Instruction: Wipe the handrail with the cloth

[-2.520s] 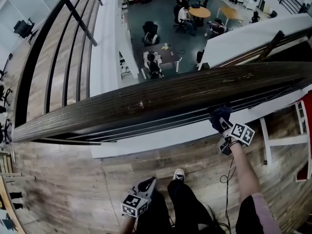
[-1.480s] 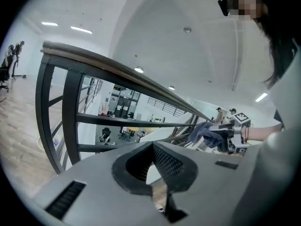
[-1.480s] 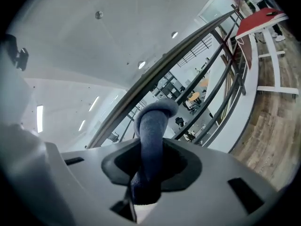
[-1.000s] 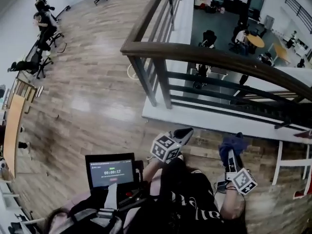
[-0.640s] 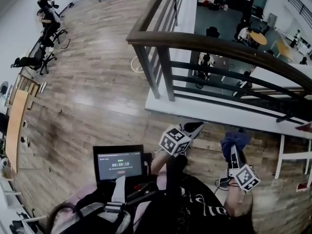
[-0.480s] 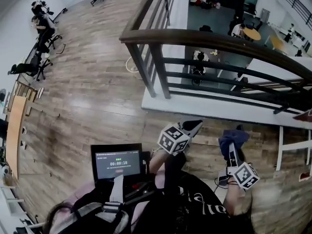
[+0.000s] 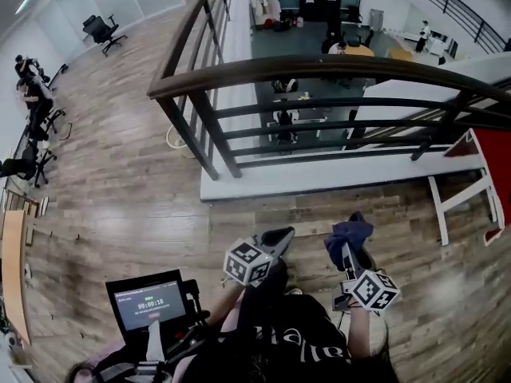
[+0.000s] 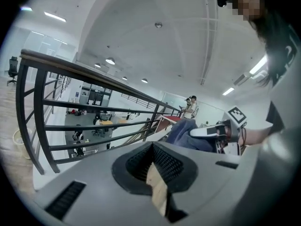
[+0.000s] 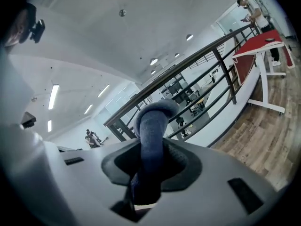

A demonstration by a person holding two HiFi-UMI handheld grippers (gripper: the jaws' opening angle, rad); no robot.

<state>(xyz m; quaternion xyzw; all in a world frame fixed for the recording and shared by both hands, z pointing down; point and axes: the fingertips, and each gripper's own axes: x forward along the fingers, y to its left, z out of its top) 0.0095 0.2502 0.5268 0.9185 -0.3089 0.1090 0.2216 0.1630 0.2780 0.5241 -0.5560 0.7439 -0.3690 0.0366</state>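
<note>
Fingers of right gripper (image 7: 346, 250) clamp dark blue cloth (image 7: 349, 231); left gripper (image 7: 277, 237) fingers closed, empty. At 12 o'clock dark wooden handrail (image 7: 319, 67), well apart: lift cloth, press flat, stroke along.

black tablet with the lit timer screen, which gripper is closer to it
Left. The left gripper sits right of the black tablet in the head view; the right gripper, clamping the dark blue cloth, is farther right, beyond the left one.
</note>
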